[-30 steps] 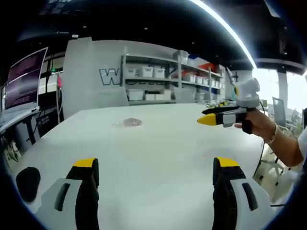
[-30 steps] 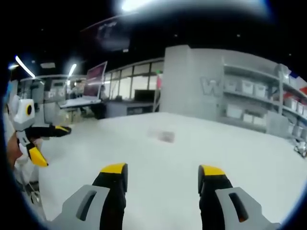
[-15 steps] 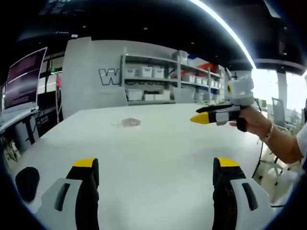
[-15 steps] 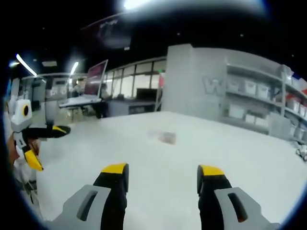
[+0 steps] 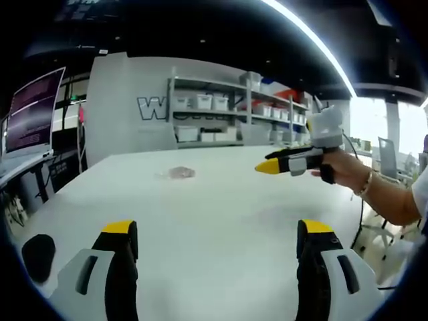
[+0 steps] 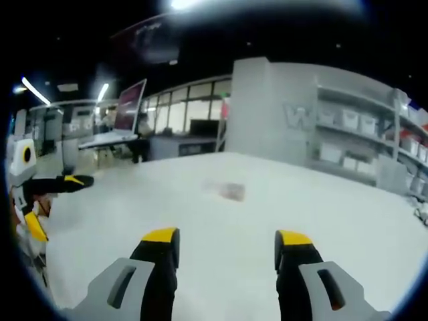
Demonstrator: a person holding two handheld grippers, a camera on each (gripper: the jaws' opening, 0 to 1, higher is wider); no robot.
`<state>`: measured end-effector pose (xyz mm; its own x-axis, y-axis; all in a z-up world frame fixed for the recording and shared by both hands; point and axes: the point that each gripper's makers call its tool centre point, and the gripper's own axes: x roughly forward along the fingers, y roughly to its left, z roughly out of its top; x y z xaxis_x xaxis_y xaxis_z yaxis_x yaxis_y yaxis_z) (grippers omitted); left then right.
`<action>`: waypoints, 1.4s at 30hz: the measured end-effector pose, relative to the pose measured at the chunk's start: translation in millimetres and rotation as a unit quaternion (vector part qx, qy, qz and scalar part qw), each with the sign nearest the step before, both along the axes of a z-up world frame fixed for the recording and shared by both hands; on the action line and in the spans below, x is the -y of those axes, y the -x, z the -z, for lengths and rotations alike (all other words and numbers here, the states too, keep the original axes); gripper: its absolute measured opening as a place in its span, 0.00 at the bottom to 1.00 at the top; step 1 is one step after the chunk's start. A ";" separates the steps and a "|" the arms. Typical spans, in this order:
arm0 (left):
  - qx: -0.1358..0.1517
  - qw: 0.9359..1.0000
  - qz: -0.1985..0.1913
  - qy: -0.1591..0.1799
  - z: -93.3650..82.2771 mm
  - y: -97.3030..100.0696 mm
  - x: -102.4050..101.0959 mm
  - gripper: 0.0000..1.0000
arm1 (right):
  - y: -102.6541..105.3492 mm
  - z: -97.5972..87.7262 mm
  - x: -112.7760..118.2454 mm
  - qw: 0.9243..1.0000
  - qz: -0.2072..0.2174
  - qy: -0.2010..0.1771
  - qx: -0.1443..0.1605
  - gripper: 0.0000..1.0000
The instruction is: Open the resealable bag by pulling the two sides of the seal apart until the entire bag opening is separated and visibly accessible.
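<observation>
step: approach, seal not yet touched
bag: small clear resealable plastic bag [image 5: 181,172] [image 6: 231,191] flat on white desk [image 5: 221,221], well ahead of both
left hand-held gripper [image 5: 217,234]: jaws wide apart, empty
right hand-held gripper [image 6: 227,242]: jaws apart, empty
next: bring both forward to the seal, pinch one side each

I'm looking across a wide white table [image 5: 221,214] that runs well out ahead of me. Beyond its far edge stands a pale grey wall block [image 5: 130,107] with big lettering, a "W" plain to read. Just beside it rise open metal shelves [image 5: 237,110] lined with white storage bins, and a few red ones further right. Off to my left a large screen [image 5: 33,110] glows purple on a stand. Overhead the ceiling is dark, cut by one long bright light strip [image 5: 314,40]. Over on the right, bright windows [image 5: 401,124] wash out in daylight, with a chair [image 5: 389,150] near them.
</observation>
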<state>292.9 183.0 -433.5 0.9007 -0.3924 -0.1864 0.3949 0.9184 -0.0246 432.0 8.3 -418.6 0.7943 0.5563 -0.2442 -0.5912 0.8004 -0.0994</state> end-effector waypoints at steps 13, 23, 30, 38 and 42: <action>0.004 1.000 0.003 0.002 -1.6 -0.7 0.4 0.97 | -4.5 -1.3 -10.1 1.000 -0.003 -0.010 -0.025 0.57; 0.006 1.000 0.002 0.003 -2.6 -0.1 -0.7 0.97 | -19.5 5.1 -18.8 0.999 -0.001 0.007 -0.036 0.56; 0.006 1.000 0.002 0.004 -3.2 -0.5 0.0 0.97 | -20.4 4.7 -26.9 0.999 -0.007 0.028 -0.027 0.53; 0.004 1.000 0.003 0.004 -2.1 -1.3 2.1 0.97 | -32.0 -2.0 -30.4 0.999 -0.013 0.049 -0.013 0.49; 0.005 1.000 0.002 0.004 -2.9 -2.3 1.7 0.97 | -39.3 -2.6 -32.0 0.998 -0.012 0.054 -0.012 0.49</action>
